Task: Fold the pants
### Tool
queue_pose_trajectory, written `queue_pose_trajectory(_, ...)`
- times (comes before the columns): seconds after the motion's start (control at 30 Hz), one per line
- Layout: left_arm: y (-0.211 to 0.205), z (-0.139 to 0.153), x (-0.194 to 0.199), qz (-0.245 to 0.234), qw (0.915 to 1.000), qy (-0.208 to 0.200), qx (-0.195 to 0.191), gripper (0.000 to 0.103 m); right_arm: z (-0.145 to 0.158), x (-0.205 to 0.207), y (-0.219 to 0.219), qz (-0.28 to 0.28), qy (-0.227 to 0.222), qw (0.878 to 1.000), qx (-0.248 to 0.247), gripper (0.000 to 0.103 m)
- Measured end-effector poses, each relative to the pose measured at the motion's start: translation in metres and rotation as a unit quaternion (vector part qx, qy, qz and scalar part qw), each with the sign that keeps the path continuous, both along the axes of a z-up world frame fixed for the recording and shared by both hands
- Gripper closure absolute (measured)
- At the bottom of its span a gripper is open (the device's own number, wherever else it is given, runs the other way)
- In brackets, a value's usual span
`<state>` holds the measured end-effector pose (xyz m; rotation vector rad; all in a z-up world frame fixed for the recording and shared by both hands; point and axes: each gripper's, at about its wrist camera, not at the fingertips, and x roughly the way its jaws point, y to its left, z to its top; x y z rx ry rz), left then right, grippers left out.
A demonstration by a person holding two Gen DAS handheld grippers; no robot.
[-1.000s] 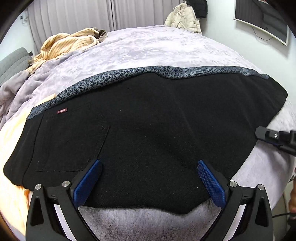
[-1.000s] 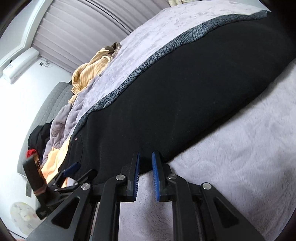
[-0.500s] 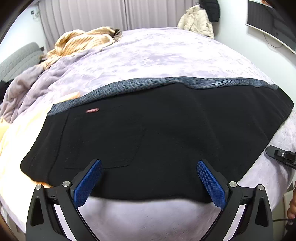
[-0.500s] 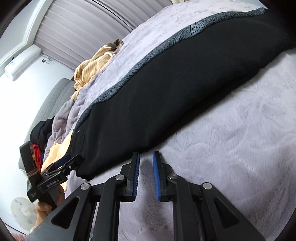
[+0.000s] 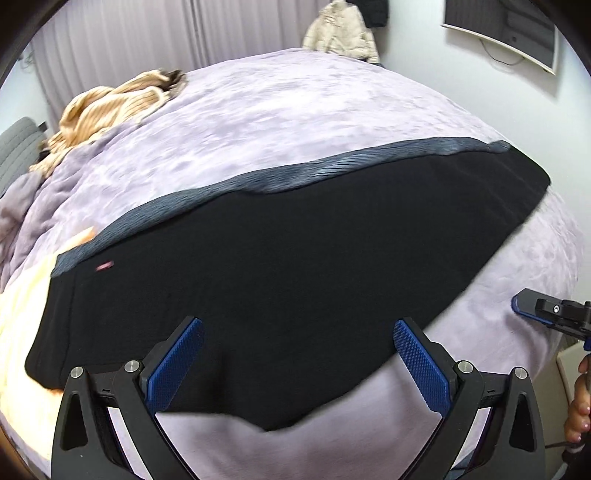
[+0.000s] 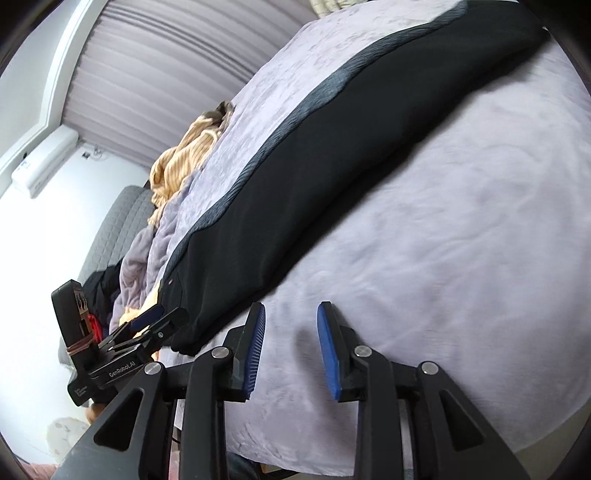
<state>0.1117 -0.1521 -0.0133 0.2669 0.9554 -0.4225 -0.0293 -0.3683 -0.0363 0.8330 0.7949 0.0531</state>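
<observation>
1. The black fleece pants with a grey patterned strip along the far edge (image 5: 295, 266) lie flat across the near half of the lilac plush blanket (image 5: 295, 118) that covers the bed. A small red label (image 5: 104, 265) sits near the left end of the pants.
2. The left gripper (image 5: 295, 365) hovers at the near hem of the pants, its blue-padded fingers (image 5: 173, 365) spread wide with nothing between them; whether the pads touch the cloth is hard to tell.
3. The right gripper (image 6: 291, 347) is over bare blanket just beside the pants' near edge (image 6: 332, 177), its jaws parted a moderate way and empty.
4. In the left wrist view the right gripper's tip (image 5: 546, 310) shows at the right border, clear of the pants.
5. A crumpled tan striped garment (image 5: 110, 107) lies at the far left of the bed.
6. A cream jacket (image 5: 341, 33) hangs on the far wall beside pleated curtains (image 5: 147, 40).
</observation>
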Motion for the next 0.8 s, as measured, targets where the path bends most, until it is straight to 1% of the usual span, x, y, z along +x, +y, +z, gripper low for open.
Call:
queue_pose_trajectory(0.17,-0.039,-0.002,-0.004,-0.024,0.9997,0.007,-0.001,0.0,0.003,-0.014,-0.018,-0.019,-0.002,1.0,0.0,0.07)
queue_pose_trajectory(0.3,-0.058,0.003,0.005,-0.021,0.9998,0.004,-0.004,0.0,0.019,-0.011,-0.029,-0.035,-0.013,0.998,-0.045,0.07)
queue_pose_trajectory(0.4,-0.069,0.01,0.025,-0.004,0.9999,-0.001,-0.012,0.0,0.036,0.001,-0.043,-0.048,-0.023,0.996,-0.078,0.07)
queue_pose_trajectory(0.5,-0.08,0.017,0.052,0.024,0.9995,-0.001,-0.019,0.0,0.061,0.026,-0.063,-0.055,-0.028,0.989,-0.131,0.07)
queue_pose_trajectory(0.53,-0.085,0.019,0.06,0.033,0.9991,0.002,-0.025,0.0,0.074,0.039,-0.071,-0.053,-0.033,0.985,-0.163,0.07)
queue_pose_trajectory(0.57,-0.087,0.021,0.067,0.04,0.9986,0.005,-0.035,0.0,0.085,0.05,-0.076,-0.05,-0.035,0.979,-0.195,0.07)
queue_pose_trajectory(0.63,-0.095,0.023,0.081,0.047,0.9978,0.009,-0.046,0.0,0.098,0.079,-0.085,-0.039,-0.019,0.96,-0.277,0.07)
queue_pose_trajectory(0.67,-0.1,0.022,0.087,0.05,0.9977,0.008,-0.045,0.0,0.099,0.094,-0.093,-0.032,-0.005,0.955,-0.295,0.07)
queue_pose_trajectory(0.7,-0.105,0.019,0.094,0.052,0.9978,0.005,-0.042,0.0,0.098,0.106,-0.101,-0.028,0.006,0.954,-0.298,0.07)
queue_pose_trajectory(0.77,-0.114,0.009,0.107,0.062,0.9977,0.0,-0.028,0.0,0.089,0.13,-0.121,-0.024,0.028,0.957,-0.288,0.07)
queue_pose_trajectory(0.8,-0.117,0.001,0.114,0.07,0.9973,0.004,-0.022,0.0,0.084,0.139,-0.127,-0.026,0.041,0.956,-0.29,0.07)
